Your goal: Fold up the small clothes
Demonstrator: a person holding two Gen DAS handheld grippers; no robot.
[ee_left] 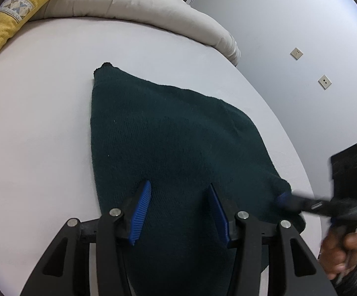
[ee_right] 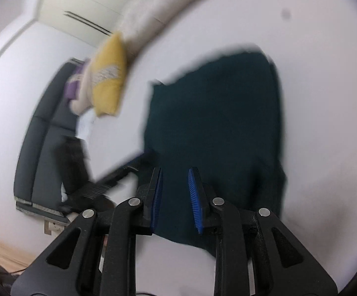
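A dark green knitted garment [ee_left: 173, 143] lies flat on the white bed sheet [ee_left: 42, 123]. My left gripper [ee_left: 179, 190] is open, its blue pads over the garment's near part, nothing between them. My right gripper [ee_right: 175, 175] is open just over the garment's near edge [ee_right: 215, 123]; this view is blurred. In the left wrist view the right gripper [ee_left: 283, 198] reaches in from the right to the garment's right corner, and the cloth bunches there. In the right wrist view the left gripper [ee_right: 139, 162] shows blurred at the garment's left edge.
A yellow pillow [ee_left: 8, 22] and a rumpled beige duvet [ee_left: 134, 2] lie at the head of the bed. The bed edge runs down the right side beside a grey wall with two sockets [ee_left: 296, 53]. A dark sofa [ee_right: 45, 133] stands beyond the bed.
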